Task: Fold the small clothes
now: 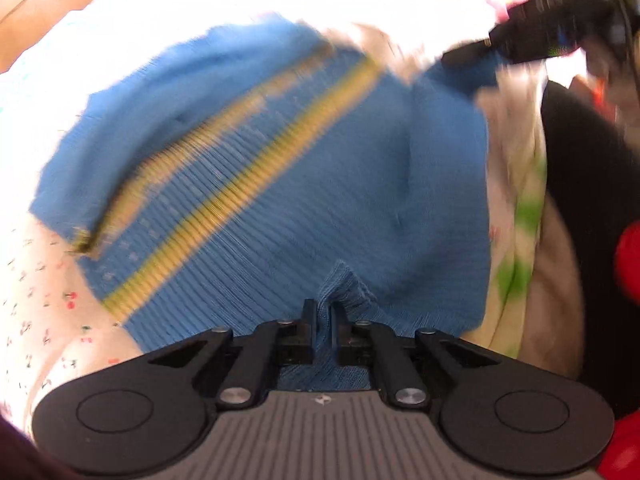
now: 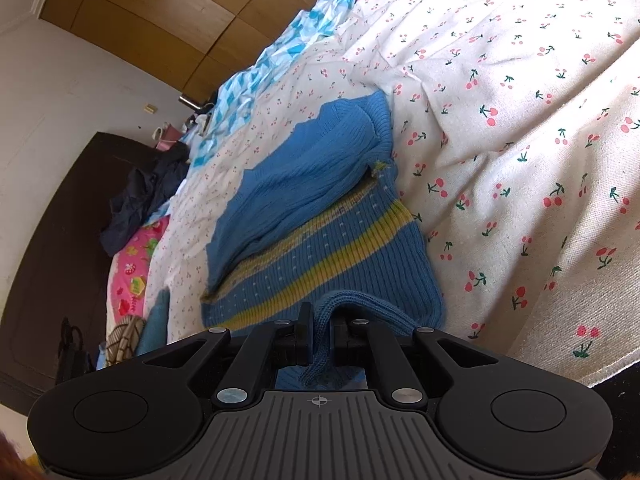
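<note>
1. Your task garment is the blue sweater (image 2: 320, 216), a ribbed knit with a yellow stripe (image 2: 344, 252). It lies on the bed, on the cherry-print sheet (image 2: 520, 120), and its upper part is already folded down over the body, just above the stripe.

2. Your right gripper (image 2: 319, 336) has its fingers clamped together on the near edge of the sweater. A roll of blue knit is bunched between them and hangs down behind them.

3. Your left gripper (image 1: 320, 320) is likewise pinched shut on a small peak of the same blue knit. That view is blurred, so you cannot tell exactly which corner it holds.

4. Judging from this, you are at the grasp stage of a fold: both near points of the hem look secured, and the fold itself is not yet made.

5. The next move likely calls for lifting both hands together, level with each other, and carrying the near edge away from you over the stripe.

6. Keep the knit taut between the two grips, since ribbed fabric stretches and sags. Release only once the edge rests flat.
</note>
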{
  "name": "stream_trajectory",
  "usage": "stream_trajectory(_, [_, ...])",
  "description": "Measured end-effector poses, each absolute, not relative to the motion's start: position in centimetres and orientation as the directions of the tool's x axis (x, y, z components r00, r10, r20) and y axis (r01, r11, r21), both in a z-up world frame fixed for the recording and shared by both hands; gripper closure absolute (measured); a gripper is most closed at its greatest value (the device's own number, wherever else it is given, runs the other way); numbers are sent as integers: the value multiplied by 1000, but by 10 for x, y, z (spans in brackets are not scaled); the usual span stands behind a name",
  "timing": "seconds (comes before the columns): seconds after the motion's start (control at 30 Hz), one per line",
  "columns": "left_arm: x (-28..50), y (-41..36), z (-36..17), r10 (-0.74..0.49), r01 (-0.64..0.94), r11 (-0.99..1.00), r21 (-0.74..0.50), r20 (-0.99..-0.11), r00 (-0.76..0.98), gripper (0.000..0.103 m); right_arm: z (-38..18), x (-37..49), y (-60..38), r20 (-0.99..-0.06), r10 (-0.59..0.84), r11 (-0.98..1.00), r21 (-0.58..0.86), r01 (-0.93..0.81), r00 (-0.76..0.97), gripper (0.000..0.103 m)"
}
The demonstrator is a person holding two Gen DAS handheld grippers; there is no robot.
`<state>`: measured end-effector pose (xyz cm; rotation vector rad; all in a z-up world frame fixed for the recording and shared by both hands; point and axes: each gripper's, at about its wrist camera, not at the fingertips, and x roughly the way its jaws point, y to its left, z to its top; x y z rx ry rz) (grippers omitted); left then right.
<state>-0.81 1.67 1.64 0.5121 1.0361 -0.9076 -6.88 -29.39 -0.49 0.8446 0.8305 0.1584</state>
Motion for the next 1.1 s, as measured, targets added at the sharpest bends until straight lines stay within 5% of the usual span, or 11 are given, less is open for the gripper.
stream_trajectory(0.23, [48, 64, 66, -523, 586, 784, -204, -726, 446, 91, 25, -34, -303, -473, 417, 630, 766, 128, 776, 95])
stream_trajectory(0.5, [133, 83, 75, -422, 384, 902, -199, -602, 678, 91, 58, 55, -303, -371, 315, 675, 734, 68, 873, 95])
stream_trajectory(0.8, [196, 76, 12, -292, 204, 957, -208, -682, 671, 91, 1, 160, -307, -551, 194, 716, 645, 267, 812, 91])
stream_trajectory(0.93, [182, 81, 13, -259, 182, 966, -184, -685, 681, 88, 5, 143, -307, -534, 189, 735, 634, 243, 824, 81])
stream_trajectory(1.1, [160, 94, 17, -258, 162, 966, -202, -680, 687, 68, 18, 115, -307, -525, 143, 811, 548, 204, 839, 68])
